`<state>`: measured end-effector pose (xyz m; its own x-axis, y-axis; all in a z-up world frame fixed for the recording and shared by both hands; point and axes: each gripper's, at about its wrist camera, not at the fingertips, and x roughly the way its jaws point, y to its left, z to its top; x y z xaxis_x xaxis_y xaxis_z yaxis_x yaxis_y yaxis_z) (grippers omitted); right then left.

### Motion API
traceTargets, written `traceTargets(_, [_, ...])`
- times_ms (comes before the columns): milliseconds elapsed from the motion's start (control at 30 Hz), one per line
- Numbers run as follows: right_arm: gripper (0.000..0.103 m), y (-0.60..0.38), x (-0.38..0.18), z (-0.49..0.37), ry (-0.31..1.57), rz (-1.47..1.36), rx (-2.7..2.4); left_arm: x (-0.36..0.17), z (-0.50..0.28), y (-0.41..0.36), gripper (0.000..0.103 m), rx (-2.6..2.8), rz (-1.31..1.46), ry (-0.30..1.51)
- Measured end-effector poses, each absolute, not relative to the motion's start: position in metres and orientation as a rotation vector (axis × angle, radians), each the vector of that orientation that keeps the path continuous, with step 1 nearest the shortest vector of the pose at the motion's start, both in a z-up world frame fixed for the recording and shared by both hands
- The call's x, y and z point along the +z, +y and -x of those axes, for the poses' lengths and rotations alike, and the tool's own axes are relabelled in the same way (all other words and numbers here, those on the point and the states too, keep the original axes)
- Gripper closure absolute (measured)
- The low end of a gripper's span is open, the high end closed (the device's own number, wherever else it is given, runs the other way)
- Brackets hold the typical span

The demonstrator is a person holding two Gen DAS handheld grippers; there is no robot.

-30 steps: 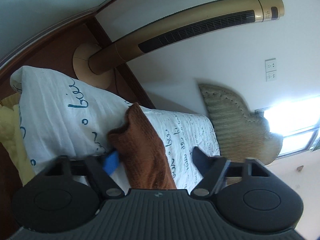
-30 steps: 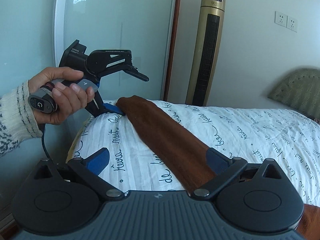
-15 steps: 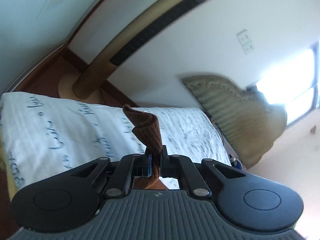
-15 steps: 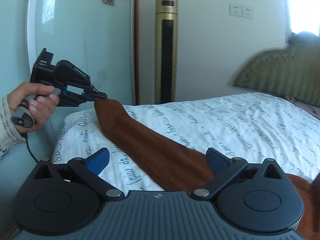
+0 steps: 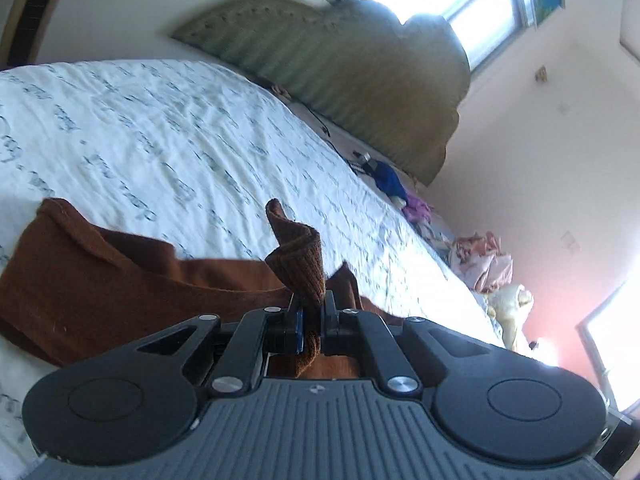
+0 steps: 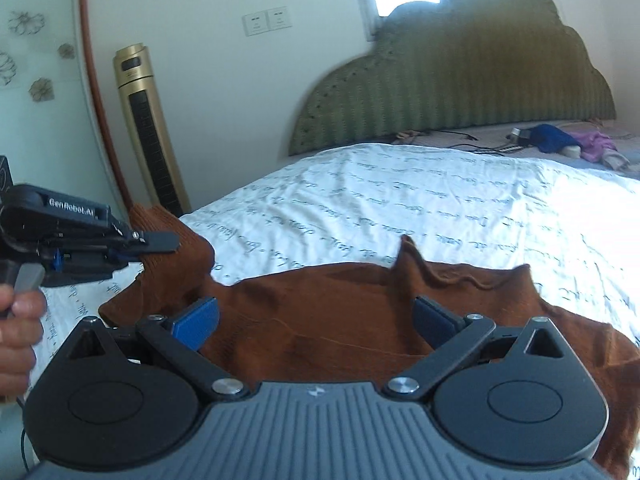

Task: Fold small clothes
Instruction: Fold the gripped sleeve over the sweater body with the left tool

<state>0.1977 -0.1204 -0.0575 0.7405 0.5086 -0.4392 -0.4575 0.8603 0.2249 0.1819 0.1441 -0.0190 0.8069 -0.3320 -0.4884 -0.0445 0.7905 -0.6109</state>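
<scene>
A brown knit garment lies spread on the white bed cover; it also shows in the left wrist view. My left gripper is shut on one end of the brown garment, and the pinched cuff sticks up between the jaws. In the right wrist view the left gripper holds that end raised at the garment's left side. My right gripper is open and empty, low over the middle of the garment.
A green padded headboard stands behind the bed. A gold tower fan stands by the wall at left. Loose blue and pink clothes and cables lie near the headboard. More clothes are piled at the bed's far side.
My left gripper closed on the garment's end and carried it inward over the bed toward the right gripper. The long brown strip now lies bunched and wider. The right gripper stayed open.
</scene>
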Motion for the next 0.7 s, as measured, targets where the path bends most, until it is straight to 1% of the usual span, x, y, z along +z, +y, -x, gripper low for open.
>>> traceTargets(133, [0.000,-0.151,-0.074,-0.213,0.571,-0.271,0.524,-0.068,-0.204,0.097,0.094,-0.170,0.502,0.744])
traceTargets(167, [0.000,-0.155,-0.077,-0.216,0.585,-0.299,0.521,-0.080,-0.207,0.093,0.091,-0.164,0.482,0.776])
traceTargets(200, [0.000,-0.161,-0.082,-0.219,0.598,-0.334,0.527,-0.090,-0.207,0.092,0.084,-0.162,0.474,0.798])
traceTargets(233, [0.000,-0.166,-0.087,-0.223,0.615,-0.357,0.535,-0.093,-0.205,0.089,0.078,-0.174,0.445,0.781])
traceTargets(267, [0.000,-0.166,-0.090,-0.226,0.629,-0.372,0.537,-0.090,-0.201,0.088,0.061,-0.195,0.407,0.767])
traceTargets(300, [0.000,-0.167,-0.093,-0.229,0.640,-0.388,0.541,-0.086,-0.196,0.090,0.042,-0.208,0.404,0.767])
traceTargets(333, [0.000,-0.165,-0.095,-0.233,0.655,-0.399,0.548,-0.078,-0.187,0.097,0.033,-0.220,0.436,0.751])
traceTargets(367, [0.000,-0.164,-0.098,-0.237,0.672,-0.409,0.551,-0.070,-0.176,0.106,0.019,-0.229,0.472,0.711])
traceTargets(400, [0.000,-0.163,-0.102,-0.240,0.692,-0.435,0.560,-0.060,-0.165,0.117,0.011,-0.228,0.495,0.666])
traceTargets(500, [0.000,-0.161,-0.116,-0.251,0.754,-0.570,0.616,-0.029,-0.134,0.163,0.005,-0.156,0.540,0.564])
traceTargets(567, [0.000,-0.156,-0.124,-0.255,0.806,-0.611,0.616,-0.022,-0.125,0.208,0.002,-0.090,0.604,0.561])
traceTargets(700, [0.000,-0.153,-0.133,-0.253,0.838,-0.616,0.607,-0.025,-0.118,0.293,0.002,0.029,0.682,0.585])
